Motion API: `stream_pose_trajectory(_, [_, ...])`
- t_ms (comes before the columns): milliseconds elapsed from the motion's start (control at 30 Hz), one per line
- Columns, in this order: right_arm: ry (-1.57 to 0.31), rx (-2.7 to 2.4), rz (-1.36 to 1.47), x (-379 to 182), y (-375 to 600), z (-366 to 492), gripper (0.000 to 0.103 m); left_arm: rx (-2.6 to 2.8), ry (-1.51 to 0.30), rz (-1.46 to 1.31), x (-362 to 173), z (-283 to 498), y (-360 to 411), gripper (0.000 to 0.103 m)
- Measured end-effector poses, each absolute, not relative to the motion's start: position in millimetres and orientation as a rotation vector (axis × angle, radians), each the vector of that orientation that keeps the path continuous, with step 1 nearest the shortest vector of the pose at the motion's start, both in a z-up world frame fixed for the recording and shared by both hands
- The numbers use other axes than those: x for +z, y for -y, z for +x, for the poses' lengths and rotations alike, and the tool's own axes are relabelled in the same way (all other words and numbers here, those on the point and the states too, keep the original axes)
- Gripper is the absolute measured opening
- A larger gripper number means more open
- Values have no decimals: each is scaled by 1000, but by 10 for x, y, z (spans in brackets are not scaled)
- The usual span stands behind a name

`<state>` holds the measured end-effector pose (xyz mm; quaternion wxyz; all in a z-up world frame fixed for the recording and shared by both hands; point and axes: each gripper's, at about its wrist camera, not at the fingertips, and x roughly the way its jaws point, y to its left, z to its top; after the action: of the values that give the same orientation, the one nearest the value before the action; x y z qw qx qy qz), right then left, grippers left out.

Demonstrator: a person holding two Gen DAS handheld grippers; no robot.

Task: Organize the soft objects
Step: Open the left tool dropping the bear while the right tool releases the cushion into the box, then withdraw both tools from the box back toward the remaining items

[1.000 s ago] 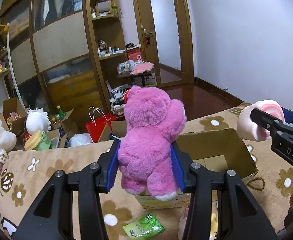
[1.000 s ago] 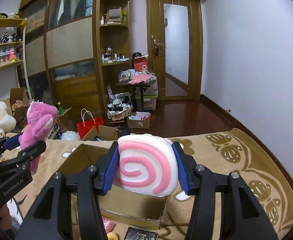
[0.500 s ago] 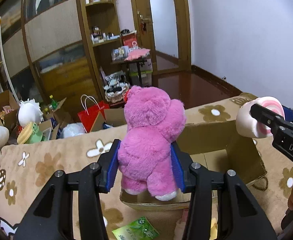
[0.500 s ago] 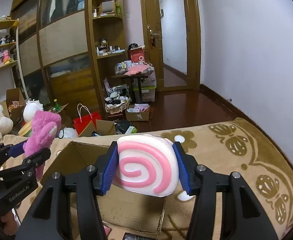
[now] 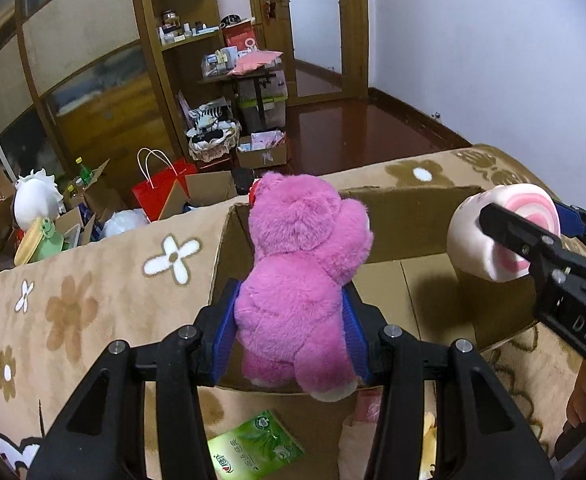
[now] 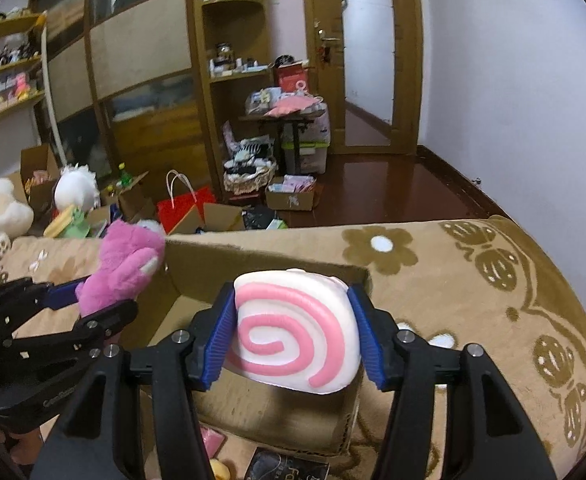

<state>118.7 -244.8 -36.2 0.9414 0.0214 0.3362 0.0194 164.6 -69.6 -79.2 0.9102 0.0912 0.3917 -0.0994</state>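
a pink bear (image 5: 301,272) is gripped by the left gripper (image 5: 291,332) above the open cardboard box (image 5: 409,220). a swirl cushion (image 6: 299,330) is pinched by the right gripper (image 6: 293,340), whose jaws are opening, above the same box.

A red paper bag (image 5: 161,190) is sitting on the floor by the wooden shelves (image 6: 233,76), and a green packet (image 5: 255,446) is lying on the flowery blanket (image 5: 93,292).
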Motion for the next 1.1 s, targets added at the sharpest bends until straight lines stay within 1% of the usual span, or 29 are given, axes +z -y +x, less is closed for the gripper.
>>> stream_pose_trajectory(233, [-723, 54, 47, -442, 2417, 1198, 60, -200, -816, 223, -829, 1632, 758, 49])
stream_pose_trajectory(333, [-736, 57, 55, -472, 2416, 1199, 61, -199, -819, 226, -831, 1631, 768, 51])
stream_pose_trajectory(467, [-740, 61, 60, -487, 2405, 1188, 62, -194, -813, 229, -815, 1622, 763, 58])
stream_pose_trajectory(500, [-739, 62, 60, -489, 2404, 1187, 62, -193, -816, 226, -816, 1625, 757, 62])
stream_pose_trajectory(567, [-739, 64, 64, -493, 2404, 1188, 65, -194, -829, 215, -822, 1631, 735, 66])
stream_pose_trajectory(700, [-742, 69, 90, -500, 2424, 1174, 68, -173, -844, 219, -819, 1629, 672, 67])
stream_pose_trajectory(733, [-742, 67, 97, -489, 2432, 1172, 73, -170, -845, 221, -810, 1619, 661, 68])
stream_pose_trajectory(767, [-738, 63, 100, -478, 2434, 1164, 84, -166, -848, 224, -803, 1605, 654, 74])
stream_pose_trajectory(800, [-725, 53, 103, -445, 2447, 1143, 90, -169, -849, 227, -792, 1593, 646, 84])
stream_pose_trajectory(833, [-712, 50, 106, -414, 2456, 1125, 97, -165, -847, 233, -781, 1574, 636, 86])
stream_pose_trajectory(867, [-697, 48, 109, -381, 2470, 1105, 100, -156, -843, 240, -767, 1556, 631, 86])
stream_pose_trajectory(967, [-681, 43, 115, -284, 2509, 1068, 103, -164, -849, 247, -719, 1478, 605, 87])
stream_pose_trajectory(1100, [-671, 13, 151, -155, 2591, 936, 103, -155, -849, 262, -651, 1375, 563, 95])
